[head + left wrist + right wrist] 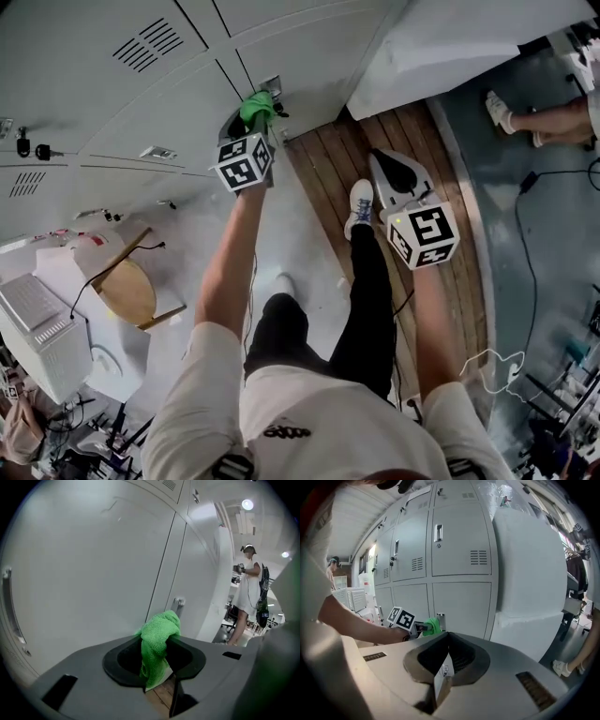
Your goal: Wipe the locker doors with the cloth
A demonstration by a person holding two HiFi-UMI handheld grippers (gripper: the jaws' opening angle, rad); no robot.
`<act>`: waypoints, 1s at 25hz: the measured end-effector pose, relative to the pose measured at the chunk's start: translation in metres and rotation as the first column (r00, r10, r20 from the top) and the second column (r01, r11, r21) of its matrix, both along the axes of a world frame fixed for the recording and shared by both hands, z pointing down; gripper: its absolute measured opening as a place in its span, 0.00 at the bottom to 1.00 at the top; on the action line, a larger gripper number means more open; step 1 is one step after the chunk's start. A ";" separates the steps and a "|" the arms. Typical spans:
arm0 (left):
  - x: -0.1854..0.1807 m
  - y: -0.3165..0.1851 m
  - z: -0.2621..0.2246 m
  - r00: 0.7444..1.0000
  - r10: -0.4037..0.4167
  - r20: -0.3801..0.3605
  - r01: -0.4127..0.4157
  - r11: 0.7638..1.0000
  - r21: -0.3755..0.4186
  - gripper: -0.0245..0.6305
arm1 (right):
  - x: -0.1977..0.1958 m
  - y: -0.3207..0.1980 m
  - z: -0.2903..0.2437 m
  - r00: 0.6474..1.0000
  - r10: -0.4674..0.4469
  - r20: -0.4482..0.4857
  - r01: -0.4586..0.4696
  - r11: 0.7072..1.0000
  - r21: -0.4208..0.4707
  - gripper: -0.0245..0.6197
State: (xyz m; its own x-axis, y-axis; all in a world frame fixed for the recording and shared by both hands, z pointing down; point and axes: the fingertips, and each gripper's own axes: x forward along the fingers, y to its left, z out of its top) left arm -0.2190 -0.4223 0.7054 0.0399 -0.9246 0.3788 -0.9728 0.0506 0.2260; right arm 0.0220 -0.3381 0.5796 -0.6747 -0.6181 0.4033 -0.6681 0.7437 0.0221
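A bright green cloth [258, 106] is bunched in my left gripper [255, 119], which is shut on it. The cloth is held low against a grey locker door [309, 66], next to a small metal latch [272, 86]. In the left gripper view the cloth [158, 641] hangs out between the jaws, close to the door [93, 573] and its latch [178, 603]. My right gripper [382, 164] hangs apart over the floor to the right, shut with nothing in it. From the right gripper view [444, 670], the left gripper [419, 627] and the cloth [433, 624] show against the lockers [459, 550].
A white-covered block [469, 47] stands right of the lockers. Wooden floor planks [328, 178] run under my feet. A round wooden stool [127, 291] and a white box [42, 337] sit at the left. Another person's leg [553, 117] is at the upper right; cables cross the floor.
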 end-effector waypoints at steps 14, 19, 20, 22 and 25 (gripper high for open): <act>0.038 0.072 -0.230 0.990 0.139 -0.009 -0.136 0.978 0.157 0.24 | 0.026 0.071 -0.181 0.991 0.123 0.061 -0.127 0.988 0.082 0.05; 0.048 0.132 -0.274 0.962 0.208 0.176 -0.230 0.966 0.118 0.24 | 0.036 0.114 -0.235 0.985 0.143 0.101 -0.157 0.976 0.148 0.05; 0.052 0.144 -0.283 0.954 0.228 0.193 -0.254 0.959 0.123 0.24 | 0.037 0.123 -0.243 0.985 0.146 0.097 -0.160 0.973 0.164 0.05; 0.058 0.169 -0.301 0.938 0.270 0.219 -0.303 0.943 0.134 0.24 | 0.038 0.139 -0.253 0.985 0.155 0.073 -0.166 0.969 0.184 0.05; 0.067 0.202 -0.329 0.909 0.322 0.265 -0.368 0.918 0.148 0.24 | 0.035 0.160 -0.269 0.987 0.154 0.044 -0.160 0.965 0.209 0.05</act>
State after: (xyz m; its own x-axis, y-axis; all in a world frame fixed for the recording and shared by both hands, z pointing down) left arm -0.1521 -0.2200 0.3759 0.3026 -0.9238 0.2344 -0.9470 -0.3192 -0.0353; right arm 0.0567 -0.1782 0.3107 -0.5714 -0.7862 0.2351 -0.7786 0.6100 0.1473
